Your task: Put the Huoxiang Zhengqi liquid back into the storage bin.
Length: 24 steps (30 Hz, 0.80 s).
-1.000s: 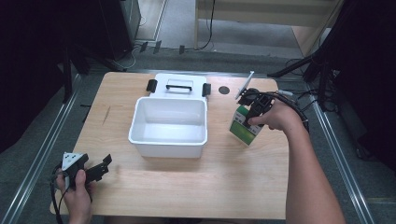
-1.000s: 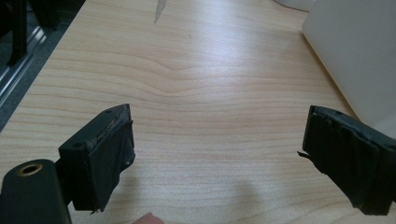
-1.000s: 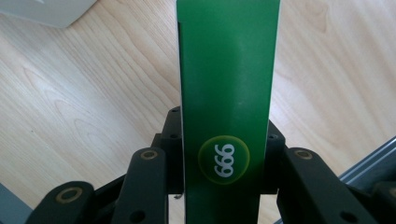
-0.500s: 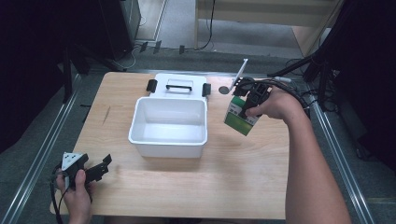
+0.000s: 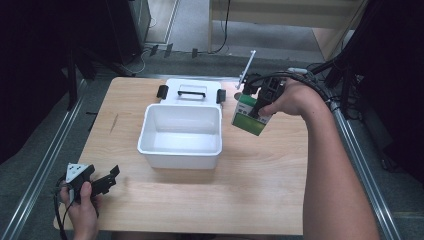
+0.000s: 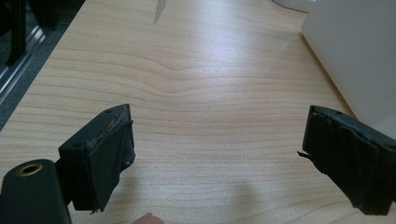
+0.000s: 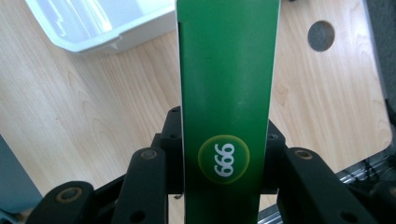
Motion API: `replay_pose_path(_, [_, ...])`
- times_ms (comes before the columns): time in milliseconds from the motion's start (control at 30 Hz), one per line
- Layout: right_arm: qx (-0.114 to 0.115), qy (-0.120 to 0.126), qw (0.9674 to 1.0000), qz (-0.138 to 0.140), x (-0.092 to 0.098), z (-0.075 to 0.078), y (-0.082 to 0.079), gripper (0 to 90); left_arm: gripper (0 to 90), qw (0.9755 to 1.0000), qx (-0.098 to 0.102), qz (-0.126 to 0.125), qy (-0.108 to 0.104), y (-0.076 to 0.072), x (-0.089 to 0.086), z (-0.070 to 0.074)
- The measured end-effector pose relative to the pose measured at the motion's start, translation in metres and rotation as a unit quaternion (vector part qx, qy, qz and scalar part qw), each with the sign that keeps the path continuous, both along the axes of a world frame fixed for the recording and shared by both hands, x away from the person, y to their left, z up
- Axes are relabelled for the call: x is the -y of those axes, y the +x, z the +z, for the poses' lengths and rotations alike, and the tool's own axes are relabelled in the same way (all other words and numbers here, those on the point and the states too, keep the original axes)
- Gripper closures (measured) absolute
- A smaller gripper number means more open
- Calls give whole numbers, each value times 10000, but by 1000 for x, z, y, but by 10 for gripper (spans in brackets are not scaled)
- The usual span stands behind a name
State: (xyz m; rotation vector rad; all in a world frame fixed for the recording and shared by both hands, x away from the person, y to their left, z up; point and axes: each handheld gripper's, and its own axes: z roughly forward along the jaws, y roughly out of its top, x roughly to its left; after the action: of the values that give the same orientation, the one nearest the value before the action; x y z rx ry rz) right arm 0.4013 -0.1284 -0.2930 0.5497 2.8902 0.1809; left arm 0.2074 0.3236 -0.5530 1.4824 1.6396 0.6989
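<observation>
While the left gripper [image 5: 111, 176] rests wide apart, the right gripper [image 5: 261, 102] clamps the green carton [image 5: 250, 116] between its jaws.

Wide-apart tongs [image 6: 224, 163] over bare wooden table [image 6: 205, 93], white bin [image 6: 355, 51] alongside.

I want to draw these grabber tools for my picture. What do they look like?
Both are black. The left gripper has two blocky jaws with rough black pads, a grey three-cornered plate on top and a black cable trailing off. The right gripper has black linkage bars with round rivets and looping black cables. Both forearms are bare, no sleeves.
</observation>
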Motion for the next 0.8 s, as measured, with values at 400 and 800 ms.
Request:
replay_pose_path(400, [105, -50, 9995, 282, -16, 23, -1, 653, 96, 10000, 3, -3, -10, 0, 0, 0])
replay_pose_path(800, [146, -48, 9975, 688, -49, 29, -4, 652, 96, 10000, 4, -4, -43, 0, -1, 0])
